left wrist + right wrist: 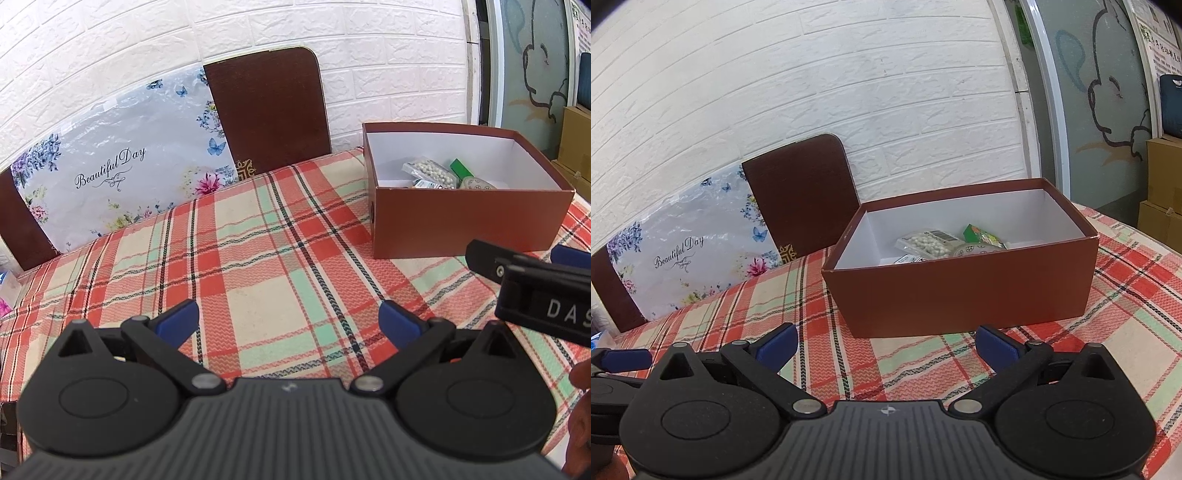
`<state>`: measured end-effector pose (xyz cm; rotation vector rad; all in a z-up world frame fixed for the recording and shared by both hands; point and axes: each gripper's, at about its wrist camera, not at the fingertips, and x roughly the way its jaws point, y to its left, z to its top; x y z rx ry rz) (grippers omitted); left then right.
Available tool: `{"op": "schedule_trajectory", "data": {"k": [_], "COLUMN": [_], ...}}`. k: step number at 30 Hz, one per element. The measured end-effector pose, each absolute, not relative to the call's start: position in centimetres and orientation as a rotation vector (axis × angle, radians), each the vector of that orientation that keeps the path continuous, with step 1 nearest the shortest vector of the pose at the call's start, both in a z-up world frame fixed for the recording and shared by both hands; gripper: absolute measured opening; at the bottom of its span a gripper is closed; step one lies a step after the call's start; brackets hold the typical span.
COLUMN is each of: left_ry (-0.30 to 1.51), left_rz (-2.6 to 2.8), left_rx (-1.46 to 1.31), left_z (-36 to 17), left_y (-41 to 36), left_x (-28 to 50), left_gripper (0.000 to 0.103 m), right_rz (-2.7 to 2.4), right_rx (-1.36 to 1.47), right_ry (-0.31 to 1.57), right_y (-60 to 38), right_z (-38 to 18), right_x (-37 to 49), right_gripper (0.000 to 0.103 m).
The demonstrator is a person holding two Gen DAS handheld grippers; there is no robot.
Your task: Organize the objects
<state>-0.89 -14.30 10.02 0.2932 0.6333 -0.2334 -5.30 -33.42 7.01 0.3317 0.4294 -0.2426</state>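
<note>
Brown box (964, 291) sat on your plaid desk (258, 266), holding a bead packet (929, 243) and a green packet (982, 236). Your left tongs (290, 321) and right tongs (886, 343) hovered wide apart, empty, before it.

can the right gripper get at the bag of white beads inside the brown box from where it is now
Probably yes. The right gripper is open and empty just before the brown box, which has no lid. The bag of white beads lies uncovered, but the near wall means going over the top.

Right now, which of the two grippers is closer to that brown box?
The right. The right gripper sits open just in front of the brown box, facing its near wall. The left gripper, also open, is farther back and off to the box's left.
</note>
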Motion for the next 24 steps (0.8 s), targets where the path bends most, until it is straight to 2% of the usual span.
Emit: {"op": "schedule_trajectory", "data": {"k": [24], "left_ry": [0.660], "left_rz": [-0.215], "left_rx": [0.311], "left_z": [9.57], "left_y": [-14.20], "left_x": [-0.94], "left_gripper": [0.103], "right_rz": [-0.231], "right_rx": [0.339], "right_ry": [0.444], "right_y": [-32.68], "right_z": [6.73], "right_x": [-5.15], "right_gripper": [0.101]}}
